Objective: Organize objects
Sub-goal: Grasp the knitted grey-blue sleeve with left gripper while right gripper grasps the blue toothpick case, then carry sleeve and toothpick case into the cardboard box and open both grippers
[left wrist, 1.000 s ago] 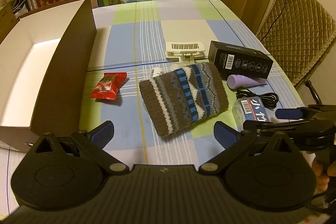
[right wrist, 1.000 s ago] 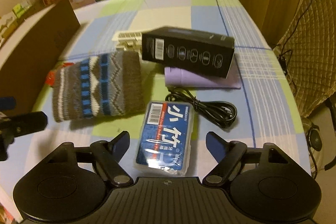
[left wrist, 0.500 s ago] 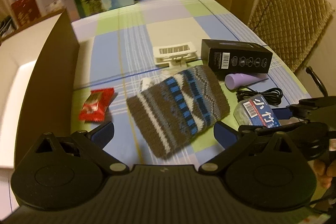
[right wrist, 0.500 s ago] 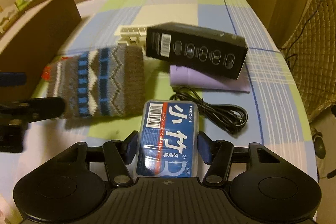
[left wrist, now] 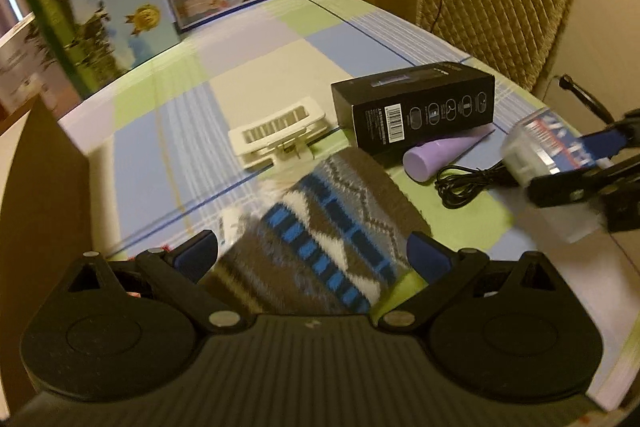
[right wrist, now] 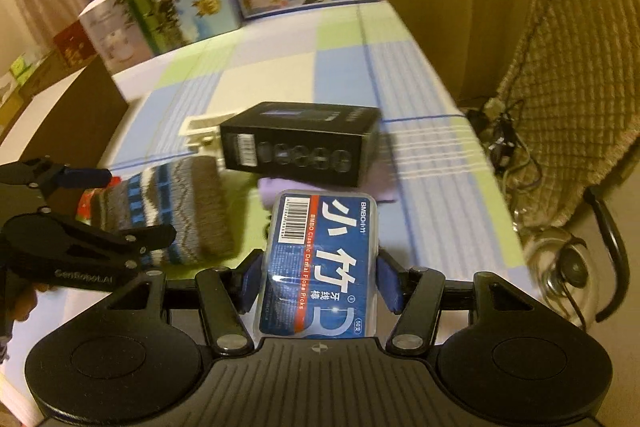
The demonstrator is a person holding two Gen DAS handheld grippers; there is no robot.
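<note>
We find the right gripper (right wrist: 318, 277) closed on the clear floss pick box (right wrist: 320, 267), its blue pads pressing the two long sides, and in the left wrist view the box hangs clear of the table (left wrist: 360, 39) above its right edge. The left gripper (left wrist: 314, 253) stands wide open and empty, its pads either side of the knitted pouch (left wrist: 328, 227) near the front edge, not touching it as far as we can tell. We judge the step in hand to be the carrying of the floss box toward the open cardboard box (left wrist: 40, 187) at the left edge, with the pouch as the left tool's likely next pick. Still on the table are the black carton (left wrist: 416, 107), the lilac tube (left wrist: 436, 155) lying partly under it, the coiled black cable (left wrist: 468, 179) just beside the tube, and the white clip (left wrist: 280, 131) toward the middle. The next move calls for a crossing over the pouch and the left tool without collision, then a release inside the cardboard box; the left tool needs to lower and close squarely on soft fabric.
</note>
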